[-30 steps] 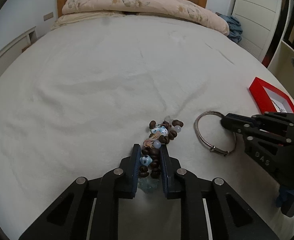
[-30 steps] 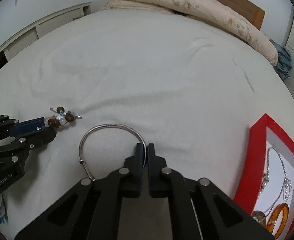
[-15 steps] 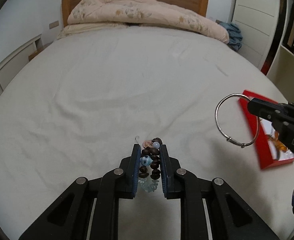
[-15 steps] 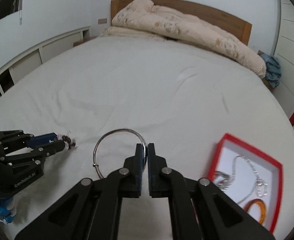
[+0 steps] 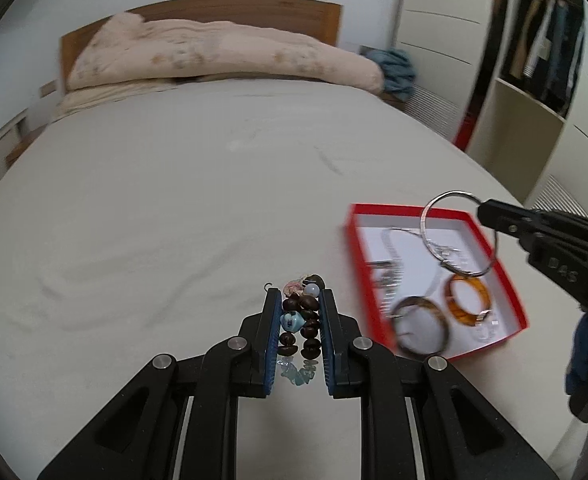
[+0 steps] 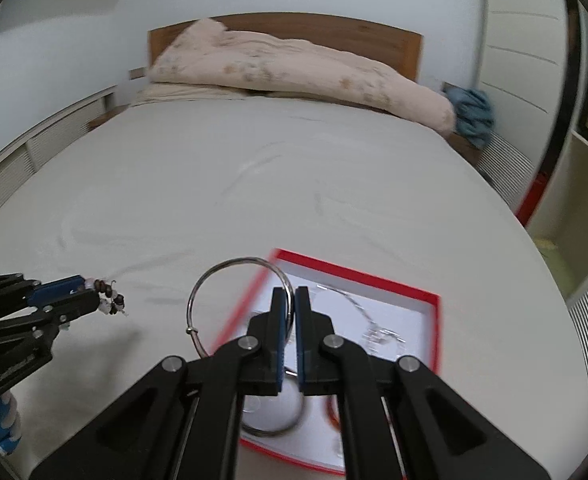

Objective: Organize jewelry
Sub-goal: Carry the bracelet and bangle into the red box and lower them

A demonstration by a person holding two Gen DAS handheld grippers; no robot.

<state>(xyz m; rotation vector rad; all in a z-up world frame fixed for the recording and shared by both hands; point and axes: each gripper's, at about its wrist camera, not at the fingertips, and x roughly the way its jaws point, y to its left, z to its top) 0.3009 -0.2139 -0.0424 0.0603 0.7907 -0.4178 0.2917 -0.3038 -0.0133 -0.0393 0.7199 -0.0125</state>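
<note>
Left wrist view: left gripper (image 5: pixel 298 334) pinching dark brown beaded bracelet (image 5: pixel 299 322) above white bed (image 5: pixel 154 220). Right gripper (image 6: pixel 292 322) clamped on thin silver bangle (image 6: pixel 214 280), over red-rimmed box (image 6: pixel 425 296).

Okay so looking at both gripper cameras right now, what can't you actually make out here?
- Left wrist view: the pieces in the red box are motion-blurred; only an amber bangle and a dark bangle read clearly.
- Right wrist view: the right gripper hides the near half of the box.
- Left wrist view: the lower beaded bracelet sits between the left gripper fingers, so its full length is unclear.
- Silver bangle clasp: too small.
</note>
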